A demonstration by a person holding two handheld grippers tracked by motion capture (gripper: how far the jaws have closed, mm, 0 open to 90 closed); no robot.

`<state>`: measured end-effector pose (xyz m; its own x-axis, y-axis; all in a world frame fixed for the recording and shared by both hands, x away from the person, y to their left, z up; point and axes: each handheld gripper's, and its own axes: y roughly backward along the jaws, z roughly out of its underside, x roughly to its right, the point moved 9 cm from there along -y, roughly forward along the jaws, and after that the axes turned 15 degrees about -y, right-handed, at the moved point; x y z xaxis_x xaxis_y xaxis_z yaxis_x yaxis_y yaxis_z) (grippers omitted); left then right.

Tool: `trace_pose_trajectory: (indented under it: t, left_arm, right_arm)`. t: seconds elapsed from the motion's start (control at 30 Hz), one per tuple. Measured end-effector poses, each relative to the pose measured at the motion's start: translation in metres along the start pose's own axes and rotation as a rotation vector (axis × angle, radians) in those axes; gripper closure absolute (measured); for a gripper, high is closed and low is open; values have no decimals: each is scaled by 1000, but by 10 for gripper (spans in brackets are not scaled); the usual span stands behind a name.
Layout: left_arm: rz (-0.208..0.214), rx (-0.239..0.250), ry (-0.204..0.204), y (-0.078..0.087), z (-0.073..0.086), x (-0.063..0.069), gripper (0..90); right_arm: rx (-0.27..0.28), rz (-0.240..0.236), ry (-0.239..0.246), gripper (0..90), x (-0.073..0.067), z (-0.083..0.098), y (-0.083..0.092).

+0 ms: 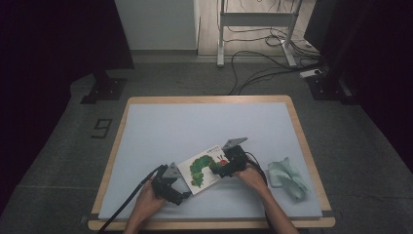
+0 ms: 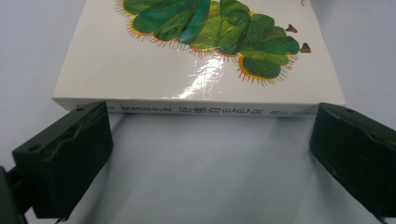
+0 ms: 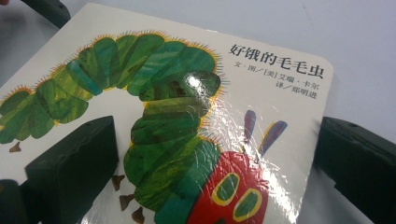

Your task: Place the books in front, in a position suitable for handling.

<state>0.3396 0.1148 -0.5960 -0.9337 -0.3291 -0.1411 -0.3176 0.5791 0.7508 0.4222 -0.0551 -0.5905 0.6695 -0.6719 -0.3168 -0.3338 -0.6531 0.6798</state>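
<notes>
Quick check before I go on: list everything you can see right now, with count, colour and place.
book: 1, white cover with a green caterpillar, flat on the mat near the front, closed
cloth: 1, pale green, crumpled on the mat right of the book
mat: 1, light grey-blue, covers the table top
table: 1, wood edge, showing around the mat
frame: 1, white metal, on the floor beyond the table
cables: several, black, on the floor near the frame
left tool: 1, black, jaws open at the book's spine edge
right tool: 1, black, jaws open over the cover's right part
hands: 2, left, right, at the front edge, one behind each tool
</notes>
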Motion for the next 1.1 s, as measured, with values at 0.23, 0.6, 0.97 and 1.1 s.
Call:
trace_pose_trajectory:
  t: [0.23, 0.6, 0.97, 1.1]
  left_arm:
    - [-14, -10, -7, 1, 2, -1, 0]
    - [-28, -13, 8, 3, 5, -4, 0]
    - [-46, -17, 23, 7, 10, -5, 0]
    - [-52, -21, 29, 9, 13, -5, 0]
  right_arm:
    - [3, 82, 33, 3, -2, 0, 15]
    - [13, 133, 27, 35, -7, 6, 51]
    - [15, 196, 1, 29, 0, 14, 84]
    - [17, 214, -2, 28, 3, 17, 97]
